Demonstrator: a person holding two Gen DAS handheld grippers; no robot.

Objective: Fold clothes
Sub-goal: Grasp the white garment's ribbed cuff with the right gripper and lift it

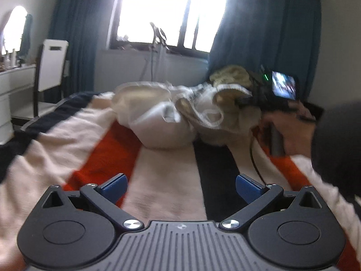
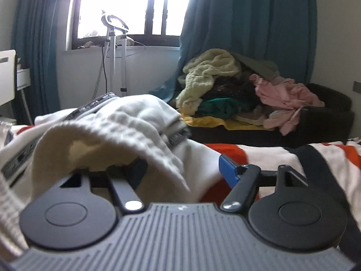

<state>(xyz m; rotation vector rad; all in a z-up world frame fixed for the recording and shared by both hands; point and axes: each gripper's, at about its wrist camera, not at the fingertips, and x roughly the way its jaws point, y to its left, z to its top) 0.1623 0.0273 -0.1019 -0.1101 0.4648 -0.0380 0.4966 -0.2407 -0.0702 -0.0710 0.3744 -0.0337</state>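
Across a bedroom lit by a bright window [image 2: 126, 6] framed with teal curtains [image 2: 248, 22], a bed [image 1: 169, 180] covered in a striped blanket of orange, cream and black fills the foreground. Beyond its far edge, a dark couch [image 2: 315, 122] carries a heap of unsorted laundry [image 2: 225, 83] in pale green, pink and teal, and a garment steamer [image 2: 115, 45] stands under the sill. A crumpled white garment [image 1: 158, 113] with a ribbed hem lies on the bed. The left hand-held gripper [image 1: 181, 186] hovers over bare blanket, its blue pads spread wide and holding nothing. The right hand-held gripper [image 2: 180, 169] stands partly parted with the garment's ribbed edge draped between its fingers; the cloth hides its left pad, so a firm pinch cannot be confirmed. From the left view, a hand [image 1: 291, 133] grips that tool, blurred. At the left edge, a white chair [image 1: 53, 65] and dresser are cut off.
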